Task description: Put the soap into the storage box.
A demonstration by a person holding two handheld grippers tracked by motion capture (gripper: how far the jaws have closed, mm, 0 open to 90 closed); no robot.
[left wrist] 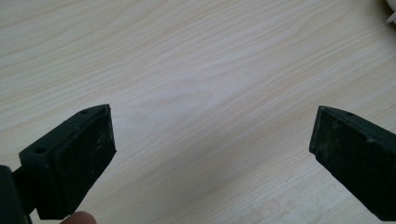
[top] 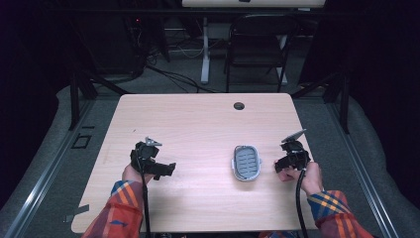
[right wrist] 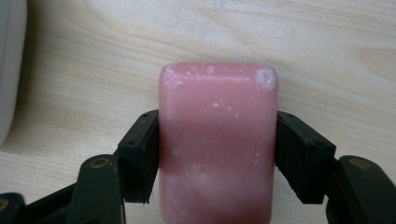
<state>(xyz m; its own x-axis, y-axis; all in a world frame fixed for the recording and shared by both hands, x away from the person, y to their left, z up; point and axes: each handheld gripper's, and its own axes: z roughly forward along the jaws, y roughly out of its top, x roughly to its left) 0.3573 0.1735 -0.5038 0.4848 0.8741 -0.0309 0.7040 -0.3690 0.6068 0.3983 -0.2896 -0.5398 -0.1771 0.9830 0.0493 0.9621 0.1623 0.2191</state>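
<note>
A pink bar of soap (right wrist: 217, 140) sits clamped between the two black jaws of my right gripper (right wrist: 217, 154), just over the wooden table. In the high view that right gripper (top: 283, 163) is held just right of a grey-and-white soap dish (top: 246, 162) with a slatted floor; the dish's pale edge (right wrist: 10, 70) shows at the left of the right gripper view. My left gripper (top: 168, 168) rests low at the table's left, pointing toward the dish, jaws wide apart. Bare wood lies between the left gripper's (left wrist: 212, 140) black fingers (left wrist: 77, 158).
The light wooden table (top: 198, 119) has a round cable hole (top: 239, 105) near its far edge. A black folding chair (top: 257, 47) and a white desk leg (top: 204, 49) stand beyond the table. Plaid sleeves (top: 116, 213) come in from the bottom.
</note>
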